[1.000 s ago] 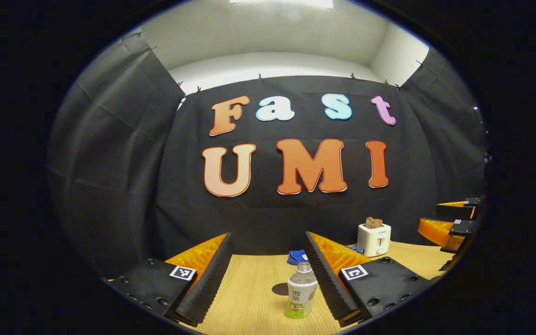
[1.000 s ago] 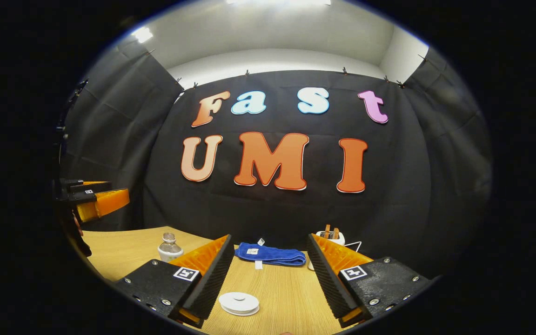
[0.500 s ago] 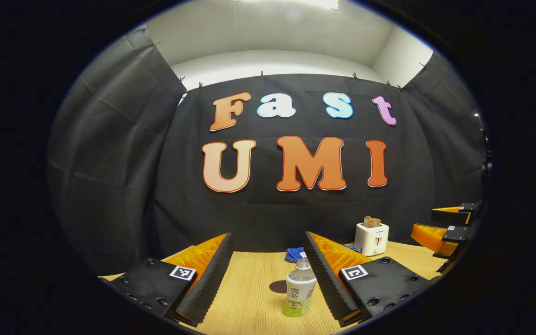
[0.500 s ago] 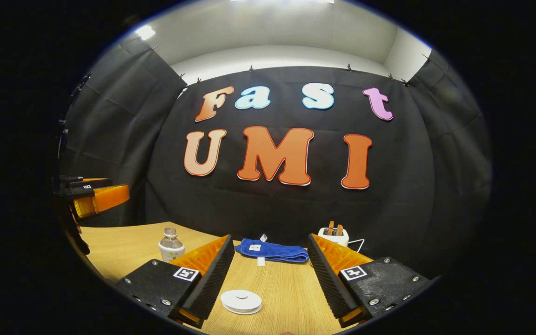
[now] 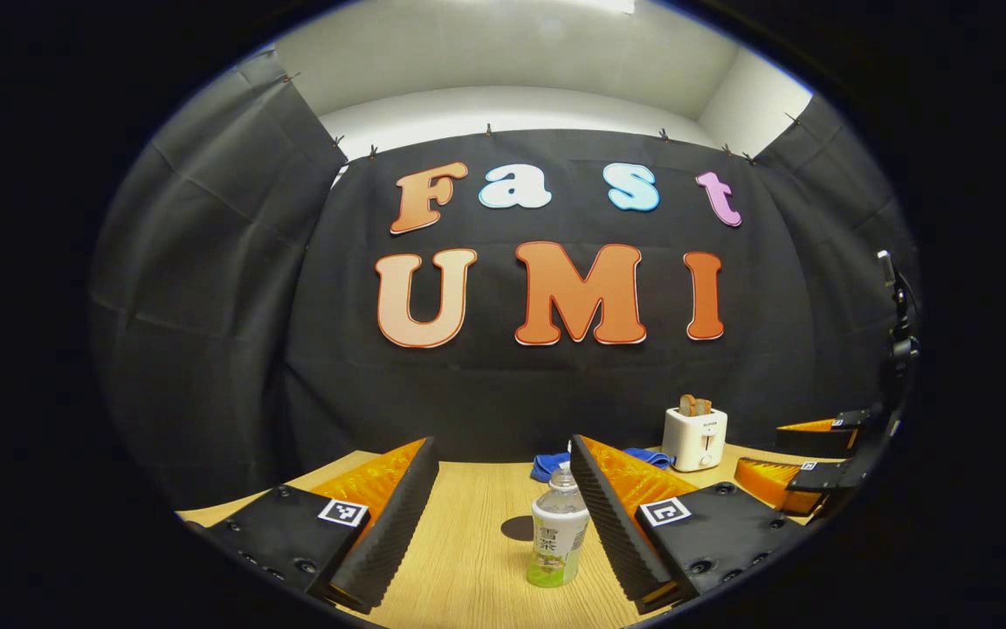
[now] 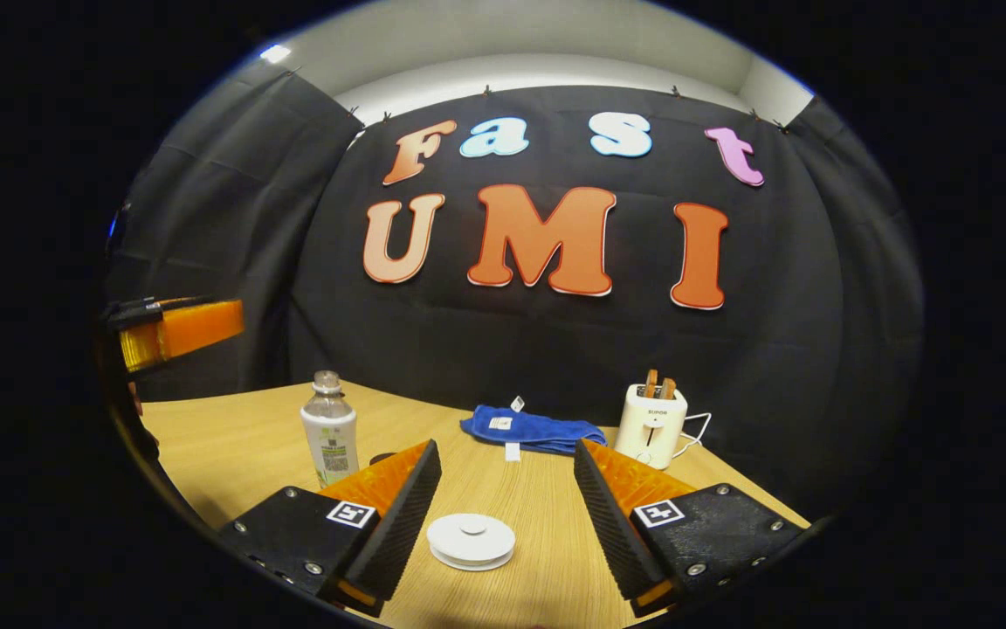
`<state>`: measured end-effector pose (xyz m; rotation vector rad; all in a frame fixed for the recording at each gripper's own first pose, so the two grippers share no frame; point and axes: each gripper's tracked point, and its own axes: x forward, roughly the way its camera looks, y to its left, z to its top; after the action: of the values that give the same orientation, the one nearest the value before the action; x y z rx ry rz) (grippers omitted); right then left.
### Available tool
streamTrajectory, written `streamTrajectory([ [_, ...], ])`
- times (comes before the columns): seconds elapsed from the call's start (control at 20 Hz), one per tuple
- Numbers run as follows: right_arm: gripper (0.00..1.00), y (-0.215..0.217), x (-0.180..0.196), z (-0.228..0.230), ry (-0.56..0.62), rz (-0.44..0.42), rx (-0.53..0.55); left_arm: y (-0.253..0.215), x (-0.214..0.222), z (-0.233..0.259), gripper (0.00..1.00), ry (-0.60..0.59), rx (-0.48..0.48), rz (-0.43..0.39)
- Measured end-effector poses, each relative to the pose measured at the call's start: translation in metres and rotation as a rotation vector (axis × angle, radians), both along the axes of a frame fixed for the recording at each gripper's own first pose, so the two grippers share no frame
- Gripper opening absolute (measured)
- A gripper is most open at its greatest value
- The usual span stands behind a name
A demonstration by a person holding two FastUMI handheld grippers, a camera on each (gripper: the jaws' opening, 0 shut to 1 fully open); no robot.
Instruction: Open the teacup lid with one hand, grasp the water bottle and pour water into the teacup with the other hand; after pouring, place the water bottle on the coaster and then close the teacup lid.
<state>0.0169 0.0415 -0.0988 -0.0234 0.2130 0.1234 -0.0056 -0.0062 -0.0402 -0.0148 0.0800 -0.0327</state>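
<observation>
The teacup lid [image 6: 471, 540] lies flat on the bench [image 6: 547, 559], near and between the spread jaws of the right gripper [image 6: 507, 515]. It should be centred and pinched by its knob. The bottle [image 5: 558, 540] stands between the left gripper's [image 5: 503, 515] spread jaws.

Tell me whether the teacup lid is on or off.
On: the teacup lid lies flat and untouched between the open right claw fingers.

Bright, even light falls from overhead, glaring white on the ceiling strip far above each gripper's fingers. The table [image 6: 232, 445] ahead is warmly lit, with only short, soft shadows. Focus is crisp at the centre; fisheye bending curves the rims, where detail dims.
</observation>
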Motion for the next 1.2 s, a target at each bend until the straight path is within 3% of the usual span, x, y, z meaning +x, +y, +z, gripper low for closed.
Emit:
streamTrajectory([
  [0.55, 0.76, 0.031, 0.019, -0.091, 0.196, 0.102, -0.096, 0.0, -0.005, -0.03, 0.97, 0.067, 0.037, 0.01],
  [0.9, 0.42, 0.04, 0.026, -0.114, 0.264, 0.138, -0.064, -0.002, -0.003, -0.049, 0.97, 0.11, 0.053, 0.018],
  [1.2, 0.25, 0.039, 0.029, -0.115, 0.273, 0.153, -0.054, -0.015, 0.003, -0.065, 0.96, 0.142, 0.038, -0.019],
])
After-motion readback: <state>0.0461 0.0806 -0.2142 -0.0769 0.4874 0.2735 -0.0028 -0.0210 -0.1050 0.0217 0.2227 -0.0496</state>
